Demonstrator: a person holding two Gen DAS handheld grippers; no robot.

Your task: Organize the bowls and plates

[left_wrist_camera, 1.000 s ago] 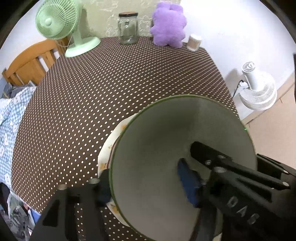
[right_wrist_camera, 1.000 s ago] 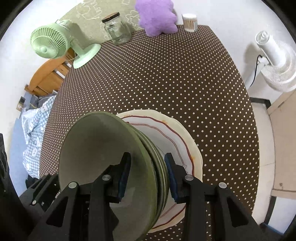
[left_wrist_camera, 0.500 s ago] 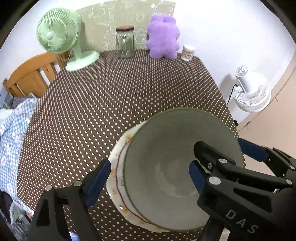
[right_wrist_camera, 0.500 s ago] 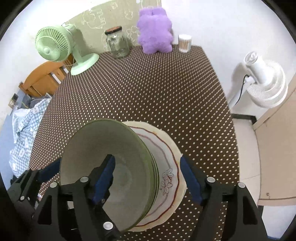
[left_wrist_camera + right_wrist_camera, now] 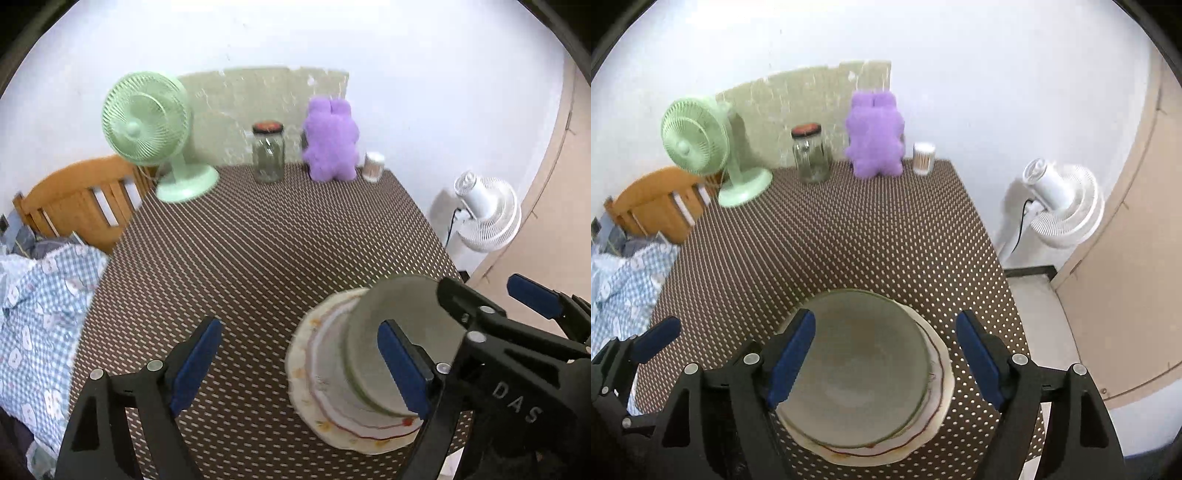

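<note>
green bowl (image 5: 857,362), brown dotted tablecloth (image 5: 831,251)

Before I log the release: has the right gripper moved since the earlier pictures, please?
Yes. The right gripper has backed up off the bowl, jaws just opened, nothing between them.

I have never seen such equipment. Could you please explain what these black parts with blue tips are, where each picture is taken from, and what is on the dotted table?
A person holds one hand tool in each hand; no robot arm is here. Each picture comes from a camera on one tool, looking along its jaws.

The left gripper and right gripper both stand open and hold nothing; their jaws have just been opening.

On the table a green bowl sits on a white plate. At the far edge stand a green fan, a glass jar, a purple plush toy and a small cup.
</note>
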